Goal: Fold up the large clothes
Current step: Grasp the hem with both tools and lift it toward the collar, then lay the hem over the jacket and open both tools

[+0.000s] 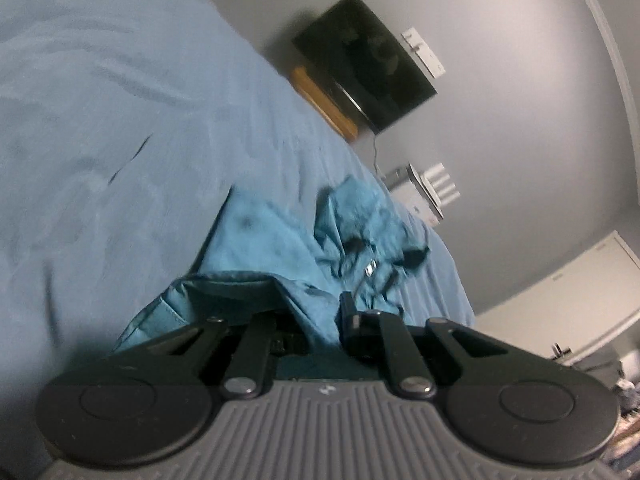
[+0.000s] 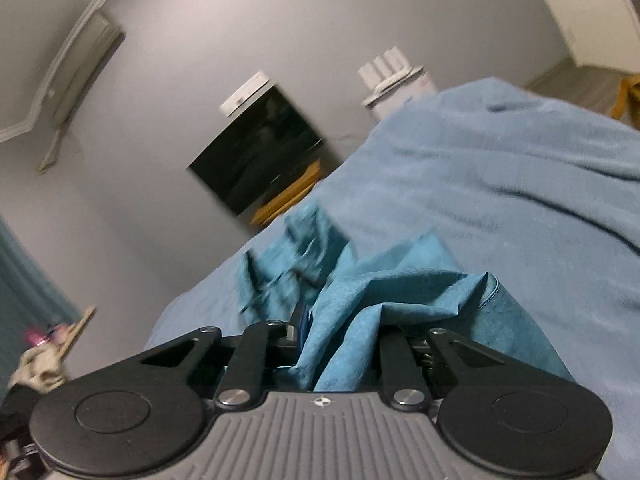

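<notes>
Two grippers each pinch a bit of the same teal garment (image 1: 276, 248). The left gripper (image 1: 316, 320) is squeezed almost all the way closed, with cloth bunched up between its fingers. The right gripper (image 2: 340, 332) is closed on a thicker wad of the garment (image 2: 400, 300) — the fabric spills out over its fingers.

From both tools the cloth runs straight ahead, away from the person, along the blue bedspread (image 1: 120, 120). The far end lies crumpled near the side of the bed, close to the grey wall (image 1: 500, 100) and the dark screen (image 1: 360, 64). Neither hand looks nearer to that end.

I think the next move has to go along this line — near edge toward far edge.
</notes>
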Available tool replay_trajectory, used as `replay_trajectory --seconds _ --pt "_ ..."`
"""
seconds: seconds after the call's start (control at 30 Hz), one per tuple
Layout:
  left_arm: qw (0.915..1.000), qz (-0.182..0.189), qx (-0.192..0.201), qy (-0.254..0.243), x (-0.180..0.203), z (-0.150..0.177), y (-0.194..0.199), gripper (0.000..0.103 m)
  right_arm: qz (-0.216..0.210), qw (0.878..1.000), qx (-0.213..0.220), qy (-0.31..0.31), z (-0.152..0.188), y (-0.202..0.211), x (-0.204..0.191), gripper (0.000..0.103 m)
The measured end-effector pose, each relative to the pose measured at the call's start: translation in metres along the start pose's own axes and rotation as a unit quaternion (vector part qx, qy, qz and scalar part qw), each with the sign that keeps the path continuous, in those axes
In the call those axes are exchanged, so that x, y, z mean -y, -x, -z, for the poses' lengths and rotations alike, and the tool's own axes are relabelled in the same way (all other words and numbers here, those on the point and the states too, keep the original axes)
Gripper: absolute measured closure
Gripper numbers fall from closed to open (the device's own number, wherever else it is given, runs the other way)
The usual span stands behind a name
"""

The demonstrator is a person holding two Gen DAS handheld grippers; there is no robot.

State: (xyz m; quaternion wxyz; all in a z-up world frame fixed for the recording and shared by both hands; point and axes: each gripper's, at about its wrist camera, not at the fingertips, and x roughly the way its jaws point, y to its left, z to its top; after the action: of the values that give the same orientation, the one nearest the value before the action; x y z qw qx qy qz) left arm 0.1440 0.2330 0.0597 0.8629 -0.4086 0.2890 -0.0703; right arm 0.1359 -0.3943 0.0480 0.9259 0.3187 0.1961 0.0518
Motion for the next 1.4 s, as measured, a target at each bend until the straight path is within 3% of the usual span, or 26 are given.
replay_trajectory --seconds 0.1,0.27,0.37,0.5,0.57,0.63,0.67,0.77,0.83,0.93,1.03,1.17,1.3,1.4 --pt "0.9998 -0.015 0.013 0.002 0.001 -0.014 -0.037 0.096 0.031 0.999 0.033 0.013 0.005 -0.038 -0.001 0.085" --pt "0.9993 -0.026 0.019 0.017 -0.011 -0.031 -0.09 0.096 0.047 0.996 0.067 0.026 0.011 -0.085 0.011 0.086" --pt "0.9993 -0.031 0.017 0.009 -0.015 -0.037 -0.121 0.096 0.062 0.995 0.072 0.039 0.018 -0.111 0.028 0.086" --pt "0.9989 -0.045 0.013 0.002 -0.02 -0.035 -0.152 0.094 0.054 0.996 0.067 0.007 0.022 -0.135 0.059 0.085" --pt "0.9984 -0.051 0.006 0.023 -0.026 -0.038 -0.159 0.082 0.051 0.997 0.056 0.015 0.024 -0.146 0.063 0.069" --pt "0.9976 -0.054 0.019 0.039 -0.032 -0.043 -0.158 0.042 0.05 0.997 0.053 0.036 0.027 -0.148 0.062 0.058" --pt "0.9969 -0.053 0.038 0.045 -0.034 -0.047 -0.154 0.036 0.052 0.996 0.056 0.049 0.027 -0.148 0.06 0.056" --pt "0.9947 -0.049 0.08 0.041 -0.034 -0.053 -0.139 0.028 0.041 0.996 0.061 0.051 0.023 -0.136 0.058 0.047" --pt "0.9952 -0.057 0.078 0.017 -0.029 -0.051 -0.133 0.028 0.03 0.996 0.074 0.044 0.017 -0.125 0.054 0.041" --pt "0.994 -0.077 0.052 -0.057 -0.012 -0.032 -0.129 0.028 0.042 0.989 0.13 0.05 0.008 -0.099 0.049 0.022" --pt "0.9799 -0.097 0.021 -0.173 0.011 0.001 -0.13 0.028 0.052 0.983 0.149 0.098 0.006 -0.087 0.037 0.022" --pt "0.9412 -0.13 -0.009 -0.311 0.032 0.049 -0.147 0.028 0.055 0.968 0.088 0.229 0.024 -0.105 0.007 0.025" --pt "0.9145 -0.188 -0.009 -0.358 0.026 0.071 -0.178 0.028 0.094 0.937 0.019 0.335 0.062 -0.143 -0.014 0.029" --pt "0.8882 -0.237 0.031 -0.392 0.018 0.075 -0.193 0.028 0.141 0.919 -0.003 0.369 0.083 -0.167 -0.012 0.029"
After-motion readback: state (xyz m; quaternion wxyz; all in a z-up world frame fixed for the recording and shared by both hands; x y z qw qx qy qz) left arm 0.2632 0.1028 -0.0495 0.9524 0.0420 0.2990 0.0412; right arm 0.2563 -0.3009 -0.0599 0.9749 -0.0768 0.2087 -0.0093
